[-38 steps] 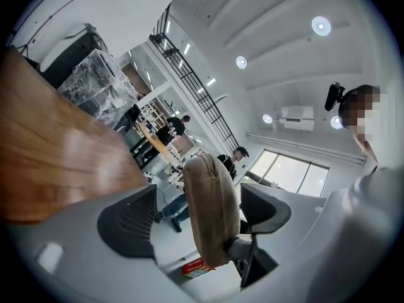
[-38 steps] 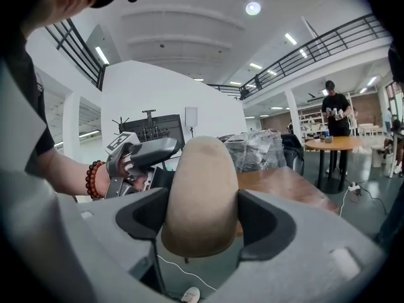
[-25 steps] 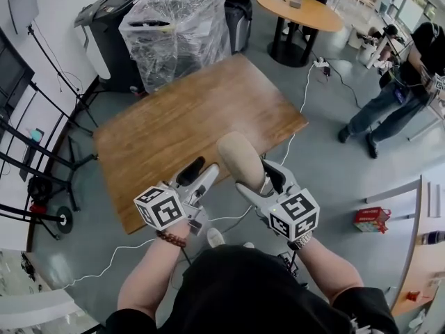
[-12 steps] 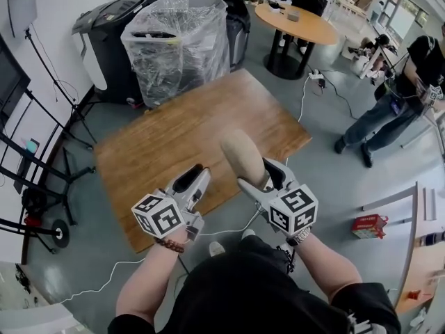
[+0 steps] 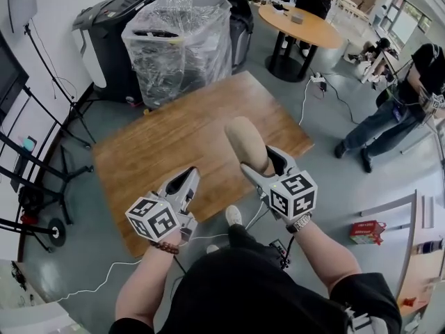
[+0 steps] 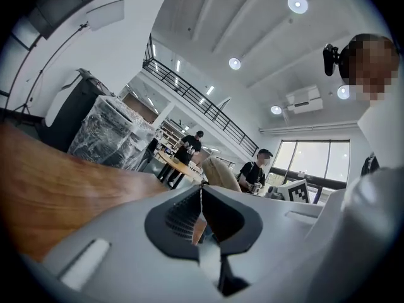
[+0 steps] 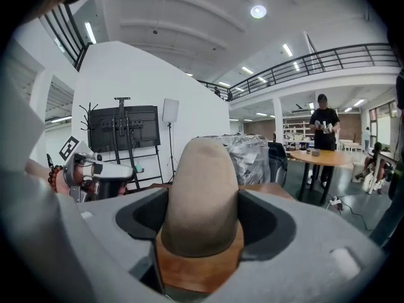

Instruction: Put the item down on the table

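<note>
Head view from above, steeply down on the worktop (image 5: 174,145), left gripper view and right gripper view low, close behind own jaws, all sharing worktop and plastic-wrapped machine (image 5: 177,33).

The brown rectangular wooden table (image 5: 174,145) shows bare wood across its whole top, open to reach from the near edge. Just beyond its far edge stands a bulky clear-plastic-wrapped bin (image 5: 177,40) beside a dark grey machine (image 5: 104,19). Black metal stands (image 5: 31,197) crowd the left side.

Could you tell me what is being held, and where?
The right gripper clamps the beige oblong item by one end; the left gripper, just closed, holds nothing.
</note>
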### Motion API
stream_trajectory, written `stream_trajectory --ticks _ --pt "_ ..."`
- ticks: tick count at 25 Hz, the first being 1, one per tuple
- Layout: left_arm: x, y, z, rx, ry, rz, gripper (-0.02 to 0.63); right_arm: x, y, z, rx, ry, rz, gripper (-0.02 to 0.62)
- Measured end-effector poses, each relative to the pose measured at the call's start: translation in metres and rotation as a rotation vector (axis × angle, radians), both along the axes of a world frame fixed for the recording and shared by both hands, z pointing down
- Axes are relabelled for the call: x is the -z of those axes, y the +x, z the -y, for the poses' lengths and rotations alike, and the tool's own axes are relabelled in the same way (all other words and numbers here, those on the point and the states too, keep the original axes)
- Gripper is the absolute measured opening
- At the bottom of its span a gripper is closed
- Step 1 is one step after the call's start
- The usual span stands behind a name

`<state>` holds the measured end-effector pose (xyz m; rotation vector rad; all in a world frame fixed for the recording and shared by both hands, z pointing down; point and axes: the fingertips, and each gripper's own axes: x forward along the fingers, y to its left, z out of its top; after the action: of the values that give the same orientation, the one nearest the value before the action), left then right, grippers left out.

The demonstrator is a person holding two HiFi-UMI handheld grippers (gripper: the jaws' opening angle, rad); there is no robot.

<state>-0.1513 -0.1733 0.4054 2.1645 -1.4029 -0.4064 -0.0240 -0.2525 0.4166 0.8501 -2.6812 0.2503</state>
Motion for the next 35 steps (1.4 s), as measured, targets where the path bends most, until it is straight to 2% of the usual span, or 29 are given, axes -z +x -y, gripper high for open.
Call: stream_trajectory --ticks 13,27,35 --pt "-0.022 -0.021 0.047 0.086 -0.065 0.099 0.011 -0.034 -0.014 0.098 0.006 -0.053 -0.048 0.331" --pt "-0.052 -0.026 0.111 0.150 -0.178 0.247 0.011 -0.093 -0.040 0.224 0.044 -0.141 -0.105 0.331" --pt "-0.070 -0.038 0.126 0.213 -0.253 0.255 0.011 -0.131 -0.060 0.282 0.046 -0.199 -0.129 0.331"
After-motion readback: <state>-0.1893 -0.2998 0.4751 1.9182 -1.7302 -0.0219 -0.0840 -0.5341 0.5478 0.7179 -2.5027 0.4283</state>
